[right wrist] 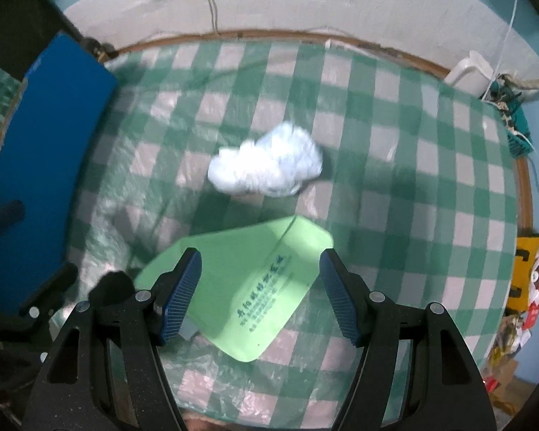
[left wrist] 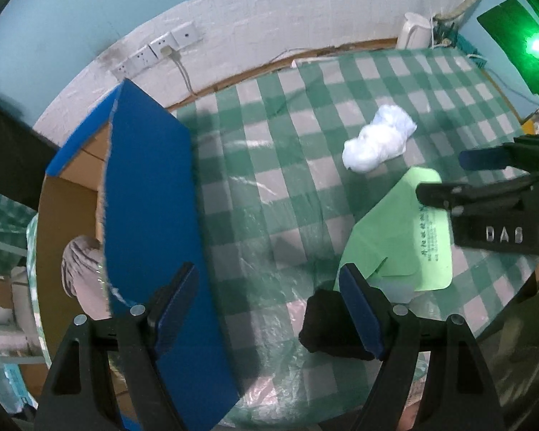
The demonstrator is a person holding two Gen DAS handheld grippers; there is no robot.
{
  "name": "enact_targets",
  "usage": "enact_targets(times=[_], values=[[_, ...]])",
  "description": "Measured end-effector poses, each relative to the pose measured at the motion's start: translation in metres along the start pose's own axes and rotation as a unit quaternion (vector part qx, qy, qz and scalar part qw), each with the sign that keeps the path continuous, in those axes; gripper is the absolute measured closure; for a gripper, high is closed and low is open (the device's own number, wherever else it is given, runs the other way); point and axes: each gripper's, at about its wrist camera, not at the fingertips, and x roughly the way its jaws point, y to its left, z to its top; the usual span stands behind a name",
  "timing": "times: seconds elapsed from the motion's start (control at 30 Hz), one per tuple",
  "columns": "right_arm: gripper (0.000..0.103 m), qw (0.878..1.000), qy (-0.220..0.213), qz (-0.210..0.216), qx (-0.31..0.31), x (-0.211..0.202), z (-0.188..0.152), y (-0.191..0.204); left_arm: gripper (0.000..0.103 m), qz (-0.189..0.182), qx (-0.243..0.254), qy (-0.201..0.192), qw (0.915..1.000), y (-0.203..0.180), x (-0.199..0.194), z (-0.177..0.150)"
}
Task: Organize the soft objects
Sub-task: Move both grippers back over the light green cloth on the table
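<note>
White bundle (right wrist: pixel 266 161) loose — right gripper (right wrist: pixel 260 291) spread.

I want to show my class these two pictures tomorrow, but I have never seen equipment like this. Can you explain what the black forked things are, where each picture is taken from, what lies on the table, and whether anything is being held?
There is no robot here. A person holds a pair of tongs in each hand, and a wide-angle camera on each looks forward along its two fingers. One picture looks out from the left tongs, the other from the right tongs. Both stand open and hold nothing.

On the green checked tablecloth lie a crumpled white soft bundle, a flat light green bag with printed writing and a small black soft object. The right tongs hover over the green bag. At the left stands a cardboard box with blue flaps; a grey-brown soft thing already lies inside it. Sockets and a white kettle sit by the wall.
</note>
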Motion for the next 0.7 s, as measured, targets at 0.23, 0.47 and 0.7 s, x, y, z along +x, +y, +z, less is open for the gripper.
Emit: enact_targets(times=[0.23, 0.47, 0.7], values=[[0.034, 1.0, 0.026, 0.002, 0.005, 0.022, -0.01, 0.003, 0.022, 0.018, -0.011, 0.02, 0.9996, 0.001, 0.025, 0.001], [0.034, 0.999, 0.042, 0.026, 0.018, 0.04, -0.014, 0.009, 0.022, 0.044, 0.01, 0.029, 0.9986, -0.001, 0.039, -0.005], [0.033, 0.998, 0.044, 0.035, 0.008, 0.048, -0.009, 0.026, 0.022, 0.039, 0.0, 0.039, 0.9985, 0.011, 0.043, -0.011]])
